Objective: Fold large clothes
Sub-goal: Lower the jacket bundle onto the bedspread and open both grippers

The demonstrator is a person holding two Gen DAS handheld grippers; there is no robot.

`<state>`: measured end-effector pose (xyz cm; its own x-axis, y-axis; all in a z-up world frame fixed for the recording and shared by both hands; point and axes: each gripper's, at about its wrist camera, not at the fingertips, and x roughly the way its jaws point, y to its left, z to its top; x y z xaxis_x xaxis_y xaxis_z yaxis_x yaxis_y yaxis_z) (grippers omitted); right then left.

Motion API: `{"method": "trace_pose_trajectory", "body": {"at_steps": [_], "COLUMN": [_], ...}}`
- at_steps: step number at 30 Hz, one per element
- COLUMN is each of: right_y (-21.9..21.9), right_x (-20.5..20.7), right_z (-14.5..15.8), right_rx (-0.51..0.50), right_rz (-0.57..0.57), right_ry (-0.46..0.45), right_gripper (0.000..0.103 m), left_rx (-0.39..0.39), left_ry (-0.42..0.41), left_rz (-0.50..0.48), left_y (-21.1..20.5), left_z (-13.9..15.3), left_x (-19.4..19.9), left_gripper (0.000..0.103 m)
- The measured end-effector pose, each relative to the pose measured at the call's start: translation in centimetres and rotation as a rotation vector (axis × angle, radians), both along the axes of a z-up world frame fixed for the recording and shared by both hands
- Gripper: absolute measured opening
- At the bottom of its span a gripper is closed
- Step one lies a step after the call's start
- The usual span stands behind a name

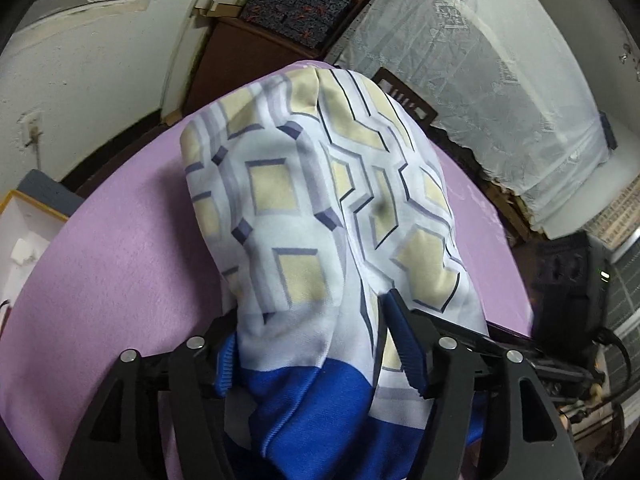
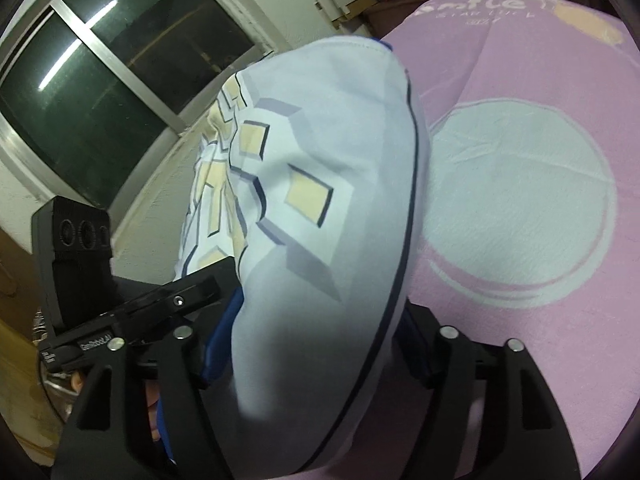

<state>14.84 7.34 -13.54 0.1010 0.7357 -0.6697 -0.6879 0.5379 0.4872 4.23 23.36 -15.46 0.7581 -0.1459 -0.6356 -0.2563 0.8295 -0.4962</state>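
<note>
The garment (image 1: 312, 208), white with yellow and grey diamond print and a blue band, lies bunched on the pink tabletop (image 1: 120, 264) and drapes back between the fingers of both grippers. The left gripper (image 1: 316, 344) stands apart, cloth lying loosely between its blue-padded fingers (image 1: 404, 340). Whether the right gripper (image 2: 316, 340) grips or has let go cannot be told; cloth hides its pads.

A room in a home

A soft purple blanket (image 2: 520, 128) covers the surface. A lace curtain (image 1: 480, 60) hangs near white walls (image 1: 80, 72). A dark window (image 2: 100, 72) has a metal frame, and patterned boxes (image 1: 300, 4) are stacked behind.
</note>
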Motion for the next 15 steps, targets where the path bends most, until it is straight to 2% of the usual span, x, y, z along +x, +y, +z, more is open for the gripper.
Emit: {"method": "trace_pose_trajectory", "body": {"at_steps": [2, 6, 11, 15], "right_y": [-0.9, -3.6, -7.1, -10.0], "right_x": [-1.3, -4.5, -8.3, -11.1], "right_z": [0.8, 2.8, 5.2, 8.8], "right_rx": [-0.010, -0.065, -0.066, -0.030], "right_rz": [-0.017, -0.075, -0.131, -0.190], "right_ry": [-0.047, -0.199, -0.303, -0.371], "right_gripper": [0.071, 0.074, 0.075, 0.082], "left_rx": [0.074, 0.223, 0.299, 0.382], "left_ry": [0.020, 0.066, 0.061, 0.001], "left_rz": [0.021, 0.054, 0.108, 0.174], "left_y": [-1.4, -4.2, -6.6, -8.9], "left_z": [0.8, 2.1, 4.2, 7.5], "left_x": [-0.7, -3.0, -7.6, -11.7], "left_gripper": [0.071, 0.076, 0.080, 0.087]}}
